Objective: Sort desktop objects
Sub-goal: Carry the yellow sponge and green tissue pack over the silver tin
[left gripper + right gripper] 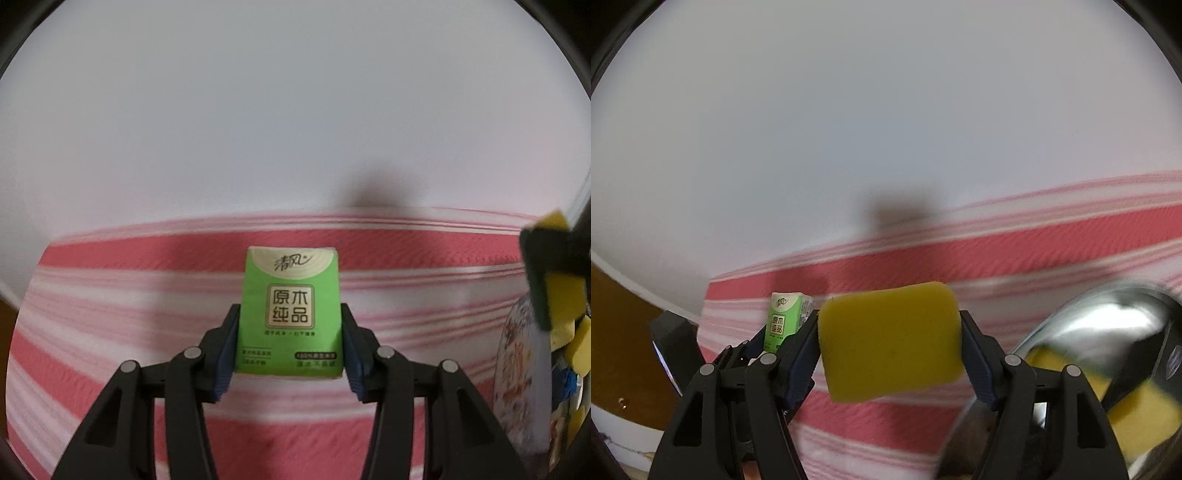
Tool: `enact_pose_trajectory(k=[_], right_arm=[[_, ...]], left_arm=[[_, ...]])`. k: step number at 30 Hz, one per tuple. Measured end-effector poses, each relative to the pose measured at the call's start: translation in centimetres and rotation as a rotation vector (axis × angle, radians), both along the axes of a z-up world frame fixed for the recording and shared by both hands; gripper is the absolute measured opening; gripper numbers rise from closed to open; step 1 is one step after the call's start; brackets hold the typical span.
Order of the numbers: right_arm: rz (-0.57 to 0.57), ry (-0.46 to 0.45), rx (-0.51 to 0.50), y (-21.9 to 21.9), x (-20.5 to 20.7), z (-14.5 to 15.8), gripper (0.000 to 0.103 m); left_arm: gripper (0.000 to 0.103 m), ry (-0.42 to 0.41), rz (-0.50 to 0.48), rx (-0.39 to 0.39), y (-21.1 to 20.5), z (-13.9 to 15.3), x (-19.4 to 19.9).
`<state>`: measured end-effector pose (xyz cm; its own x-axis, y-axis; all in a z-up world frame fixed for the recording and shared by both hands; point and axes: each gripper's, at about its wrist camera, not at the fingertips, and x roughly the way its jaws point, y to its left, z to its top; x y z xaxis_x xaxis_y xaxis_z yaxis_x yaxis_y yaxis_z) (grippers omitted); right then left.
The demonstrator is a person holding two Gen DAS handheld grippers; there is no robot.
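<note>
Both grippers [290,341] [889,345] full: tissue pack [290,312], sponge [890,341]

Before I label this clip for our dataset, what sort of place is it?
Probably a home tabletop, likely near a kitchen. A pink-and-white striped cloth covers it below a plain white wall, and the claws hold a green tissue pack and a yellow scrubbing sponge, beside a shiny steel bowl.

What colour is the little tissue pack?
The tissue pack is bright green with a pale cream top, clearest in the left wrist view, held by the left gripper.
</note>
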<state>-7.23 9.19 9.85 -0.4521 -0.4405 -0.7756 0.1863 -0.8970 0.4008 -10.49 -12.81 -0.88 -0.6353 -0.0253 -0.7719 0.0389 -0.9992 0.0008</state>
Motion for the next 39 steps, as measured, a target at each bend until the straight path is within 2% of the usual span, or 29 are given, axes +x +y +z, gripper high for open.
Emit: enact_pose_trajectory(k=[5, 7, 9, 10, 13, 14, 15, 18, 21, 29, 32, 39], right_arm=[[0.036, 0.099, 0.043, -2.3, 5.8, -1.4, 0.072], [0.036, 0.141, 0.061, -4.0, 7.7, -3.5, 0.072], [0.038, 0.183, 0.074, -3.5, 8.6, -5.7, 0.072], [0.039, 0.209, 0.083, -3.1, 9.1, -7.0, 0.072], [0.024, 0.295, 0.128, -2.7, 11.7, -8.4, 0.072], [0.017, 0.322, 0.140, -2.5, 12.4, -8.6, 0.072], [0.012, 0.342, 0.145, -2.3, 12.9, -8.8, 0.072], [-0.009, 0.417, 0.168, -1.6, 14.9, -9.4, 0.072], [-0.024, 0.499, 0.209, -1.2, 16.9, -9.9, 0.072], [-0.094, 0.753, 0.250, -1.4, 20.9, -9.7, 0.072], [-0.092, 0.793, 0.272, -1.9, 21.5, -10.0, 0.072], [-0.101, 0.773, 0.259, -1.2, 21.0, -10.3, 0.072]], left_arm=[[0.049, 0.063, 0.085, -0.003, -2.3, 0.0, 5.8], [0.049, 0.085, 0.107, 0.000, -2.6, -0.1, 7.4], [0.049, 0.108, 0.133, 0.001, -0.3, -0.8, 8.1], [0.049, 0.119, 0.143, 0.000, -0.8, -1.0, 9.0], [0.049, 0.157, 0.163, 0.003, -2.0, -1.4, 11.8], [0.049, 0.171, 0.172, 0.004, -1.6, -0.7, 11.0], [0.049, 0.176, 0.177, 0.007, -0.8, -1.5, 9.7], [0.049, 0.245, 0.203, 0.044, -0.3, -1.3, 10.5], [0.049, 0.274, 0.194, 0.051, 0.6, -1.1, 10.7], [0.049, 0.354, 0.169, 0.025, 1.5, -0.4, 12.7], [0.049, 0.366, 0.152, 0.005, 2.1, -0.4, 12.8], [0.049, 0.383, 0.125, -0.028, 3.1, -0.1, 13.1]])
